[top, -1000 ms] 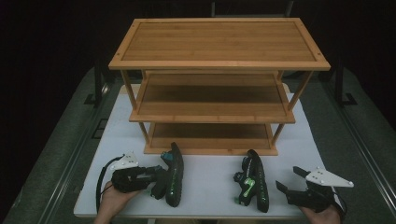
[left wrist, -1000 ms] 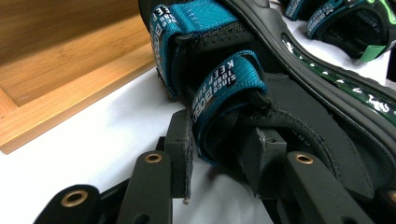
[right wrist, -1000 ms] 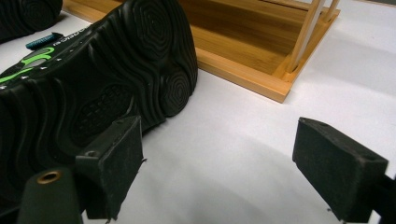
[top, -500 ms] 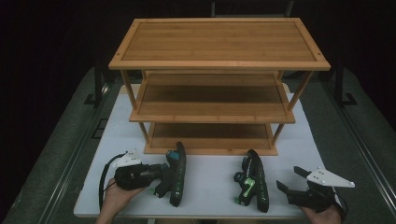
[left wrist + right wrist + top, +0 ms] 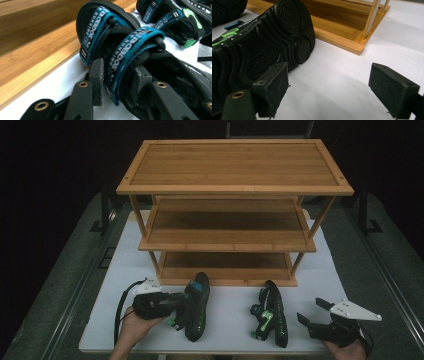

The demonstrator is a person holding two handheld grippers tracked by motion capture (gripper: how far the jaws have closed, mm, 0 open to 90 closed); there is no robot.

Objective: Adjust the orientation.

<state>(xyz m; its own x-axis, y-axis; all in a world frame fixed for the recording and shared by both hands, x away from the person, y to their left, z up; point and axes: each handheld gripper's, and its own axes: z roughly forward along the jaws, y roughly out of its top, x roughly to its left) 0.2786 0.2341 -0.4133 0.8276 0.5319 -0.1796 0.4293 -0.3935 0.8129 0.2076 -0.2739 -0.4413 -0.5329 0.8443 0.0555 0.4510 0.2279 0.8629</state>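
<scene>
Two black sandals lie on the white table in front of a three-tier bamboo shoe rack (image 5: 235,167). The left sandal (image 5: 197,306) has blue straps (image 5: 100,27). My left gripper (image 5: 176,311) (image 5: 118,70) comes at it from the left and is shut on its rear blue strap. The right sandal (image 5: 271,315) has green marks and rests on its side, so its ridged sole (image 5: 262,45) faces my right gripper (image 5: 311,310) (image 5: 332,92). That gripper stands wide open just right of it, holding nothing, and its left pad (image 5: 274,85) is close to the sole.
The rack's bottom shelf (image 5: 227,262) sits low just behind both sandals, and its front edge (image 5: 337,40) and corner post (image 5: 370,20) are near the right sandal's toe. White table (image 5: 230,315) lies bare between the sandals. Dark floor surrounds the table.
My left gripper and the blue-strapped sandal have shifted slightly right, toward the rack. The right gripper and the right sandal have stayed where they were.
</scene>
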